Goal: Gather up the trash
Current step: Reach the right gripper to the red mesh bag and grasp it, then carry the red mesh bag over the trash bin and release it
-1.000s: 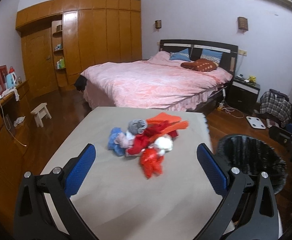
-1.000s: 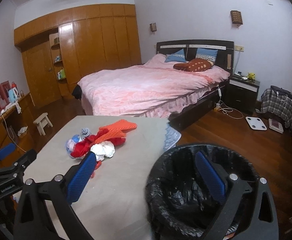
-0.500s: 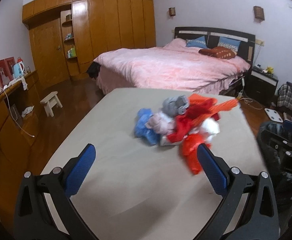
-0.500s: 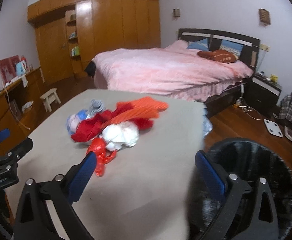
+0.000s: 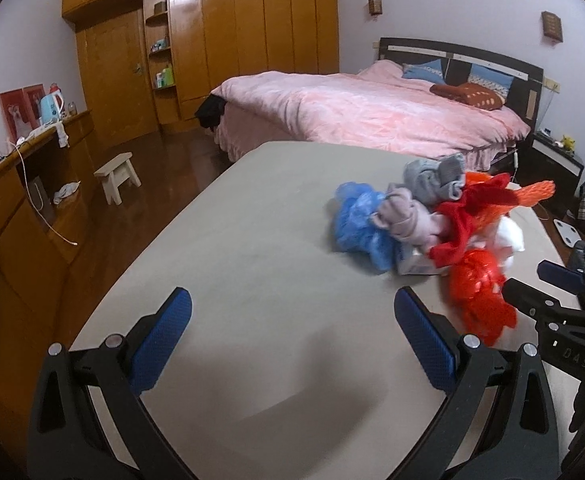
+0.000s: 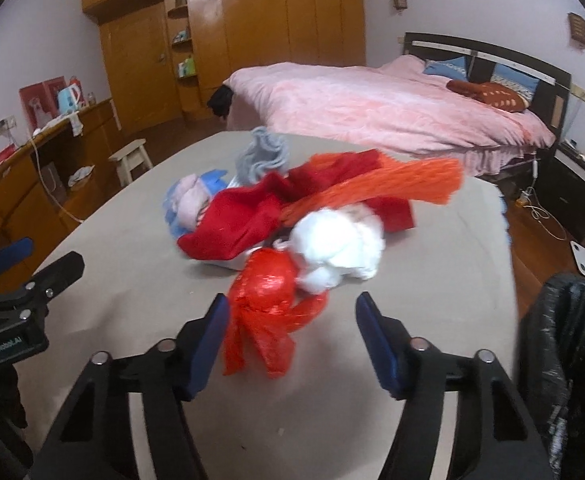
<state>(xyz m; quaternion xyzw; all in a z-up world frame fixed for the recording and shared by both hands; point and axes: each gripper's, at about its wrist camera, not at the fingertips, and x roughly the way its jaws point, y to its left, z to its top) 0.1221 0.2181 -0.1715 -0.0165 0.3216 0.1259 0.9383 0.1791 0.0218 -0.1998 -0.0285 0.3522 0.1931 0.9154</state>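
Right hand-held gripper (image 6: 288,334), jaws wide, straddles red plastic bag (image 6: 266,304), tails trailing toward it.

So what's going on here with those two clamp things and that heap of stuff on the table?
A person is holding a two-finger gripper in each hand to clear trash off the table. The right gripper is open, its fingers either side of the crumpled red plastic bag at the near edge of the trash pile, not gripping it yet. The left gripper is open and empty over bare tabletop. A black-lined trash bin waits at the right. Nothing is picked up so far.
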